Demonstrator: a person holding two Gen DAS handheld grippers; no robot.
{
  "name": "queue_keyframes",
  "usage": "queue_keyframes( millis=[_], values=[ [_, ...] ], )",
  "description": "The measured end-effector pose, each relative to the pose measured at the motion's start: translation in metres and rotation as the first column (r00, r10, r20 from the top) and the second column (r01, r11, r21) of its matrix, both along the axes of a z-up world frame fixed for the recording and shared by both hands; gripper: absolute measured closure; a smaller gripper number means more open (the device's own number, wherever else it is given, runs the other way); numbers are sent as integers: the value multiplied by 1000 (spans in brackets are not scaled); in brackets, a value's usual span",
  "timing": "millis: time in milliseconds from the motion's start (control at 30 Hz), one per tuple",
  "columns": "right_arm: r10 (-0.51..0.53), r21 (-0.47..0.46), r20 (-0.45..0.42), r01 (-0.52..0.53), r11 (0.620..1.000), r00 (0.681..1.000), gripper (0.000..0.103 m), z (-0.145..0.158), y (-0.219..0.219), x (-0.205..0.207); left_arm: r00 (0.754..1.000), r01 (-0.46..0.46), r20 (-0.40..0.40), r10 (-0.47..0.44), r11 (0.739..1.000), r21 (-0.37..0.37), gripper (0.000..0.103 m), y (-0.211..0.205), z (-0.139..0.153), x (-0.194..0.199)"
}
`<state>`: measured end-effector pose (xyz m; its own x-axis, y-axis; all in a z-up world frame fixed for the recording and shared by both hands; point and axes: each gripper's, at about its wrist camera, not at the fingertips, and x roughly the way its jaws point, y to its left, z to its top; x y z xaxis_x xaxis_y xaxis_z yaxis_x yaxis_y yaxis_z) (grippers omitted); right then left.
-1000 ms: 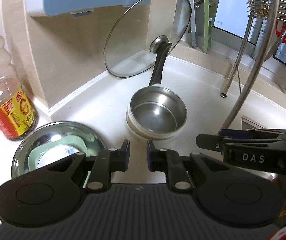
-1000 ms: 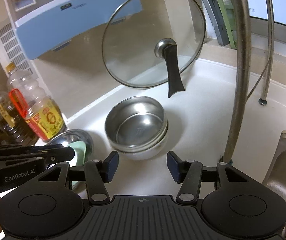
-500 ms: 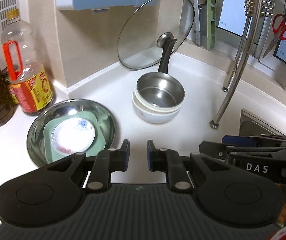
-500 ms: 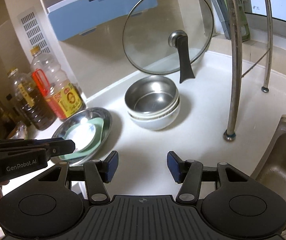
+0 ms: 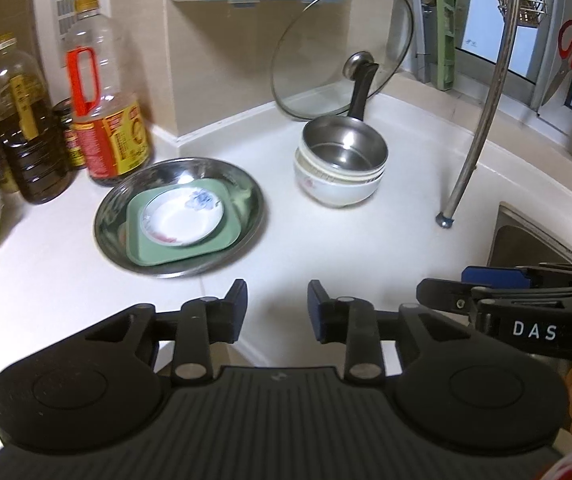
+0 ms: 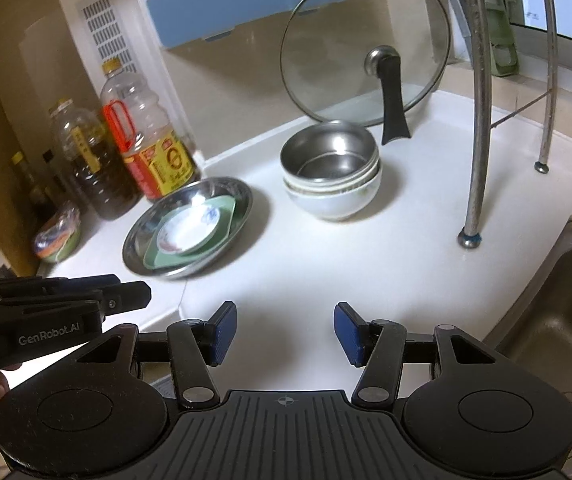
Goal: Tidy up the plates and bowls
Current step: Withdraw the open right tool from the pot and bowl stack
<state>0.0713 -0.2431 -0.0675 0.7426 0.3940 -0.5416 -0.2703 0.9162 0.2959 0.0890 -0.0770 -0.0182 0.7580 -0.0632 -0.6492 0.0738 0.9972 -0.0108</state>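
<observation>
Ana: Left wrist view: left gripper (image 5: 277,306) has just been opening, nothing between its jaws; right gripper (image 6: 285,330) gapes empty.

Ben: Bowl stack (image 5: 340,170) sits beside the plate stack (image 5: 180,220) on the desk (image 5: 366,248). A careless reach might topple the leaning glass lid (image 5: 342,50).

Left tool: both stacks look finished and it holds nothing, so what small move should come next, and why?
Probably draw the left tool further back off the white counter. Its jaws have just been opening with nothing between them. The small white dish already sits on the green square plate in the round steel tray, and the steel bowl is nested in the white bowls.
</observation>
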Motion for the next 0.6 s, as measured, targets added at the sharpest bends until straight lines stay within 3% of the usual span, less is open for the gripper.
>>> queue_keyframes(
  millis=[400,600],
  values=[
    [42,-35,-17,-42,999,999,49,-18,8,-20,995,-95,13,94,995,21,70,13,-6,-38],
    [20,-41,-11,-21,999,1000,49,-18,15,-29,996,-92,0,92,996,14,70,19,-6,-48]
  ],
)
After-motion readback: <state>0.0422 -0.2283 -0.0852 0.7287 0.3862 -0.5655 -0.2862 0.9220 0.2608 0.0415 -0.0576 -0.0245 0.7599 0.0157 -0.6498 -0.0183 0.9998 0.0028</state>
